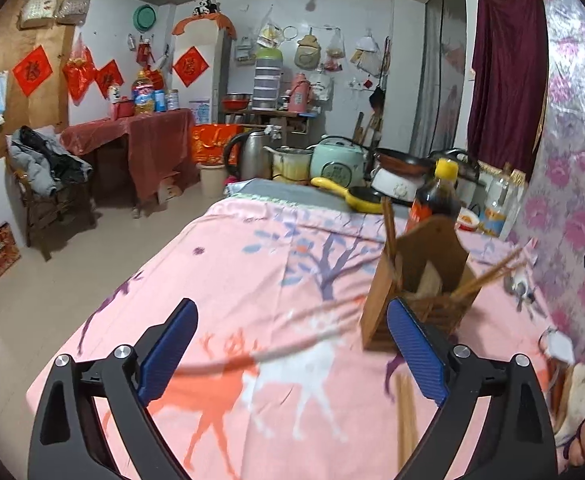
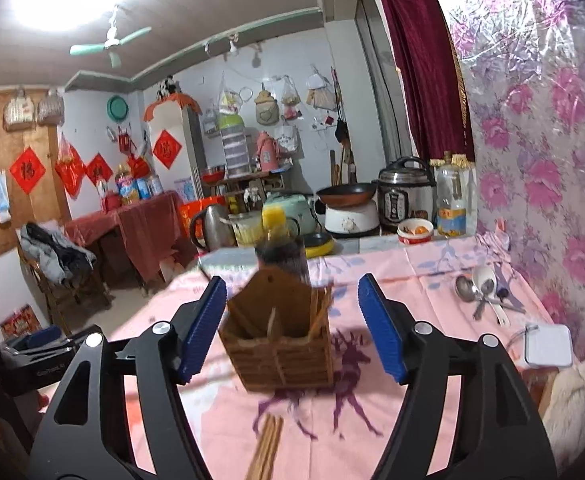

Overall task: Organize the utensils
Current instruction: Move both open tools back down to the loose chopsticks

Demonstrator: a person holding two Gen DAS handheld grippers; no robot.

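A wooden utensil holder (image 1: 416,280) stands on the pink cloth, with several chopsticks (image 1: 488,276) leaning in it. It also shows in the right wrist view (image 2: 280,340). My left gripper (image 1: 292,344) is open and empty, the holder just past its right finger. My right gripper (image 2: 292,324) is open and empty, its fingers either side of the holder and above it. Loose chopsticks (image 2: 266,452) lie on the cloth below the right gripper; they also show in the left wrist view (image 1: 406,416). Spoons (image 2: 482,292) lie near the wall; they show in the left wrist view (image 1: 522,286) too.
A dark sauce bottle (image 1: 436,196) stands behind the holder. A yellow pan (image 1: 352,196), cookers (image 2: 406,192), a kettle (image 1: 252,152) and a clear bottle (image 2: 450,200) crowd the far end. A white box (image 2: 548,346) lies at the right edge. The flowered wall (image 2: 552,160) runs along the right.
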